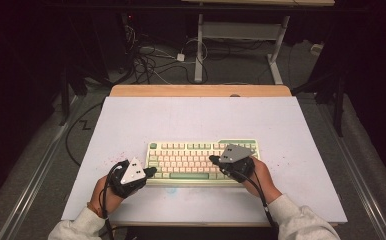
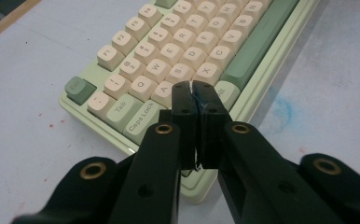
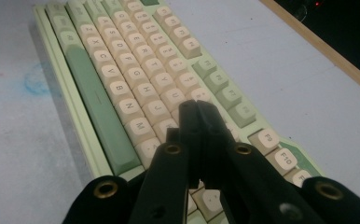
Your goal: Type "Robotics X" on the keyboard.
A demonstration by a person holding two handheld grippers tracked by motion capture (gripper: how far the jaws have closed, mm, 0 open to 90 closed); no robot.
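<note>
Jaws clenched on both grippers, nothing between them. Left gripper (image 2: 196,88) tips sit over the bottom-left corner of the cream and pale-green plastic mechanical keyboard (image 1: 202,161), just above the A/Z keys (image 2: 165,92), Caps Lock to the jaws' left, green spacebar (image 2: 256,44) ahead and right of them. Right gripper (image 3: 196,106) tips hover above the middle rows, near the J/K keys (image 3: 162,111), function keys off to the jaws' right, spacebar to their left. Whether either tip touches a keycap, cannot tell. Keyboard lies flat on the white bench (image 1: 131,120), near the person's edge, under both grippers.

Step in hand, by my read: typing, closed jaw tips used as pokers. Next move calls for lining one tip over a single keycap, pressing straight down, not clipping neighbours, then lifting clear.
</note>
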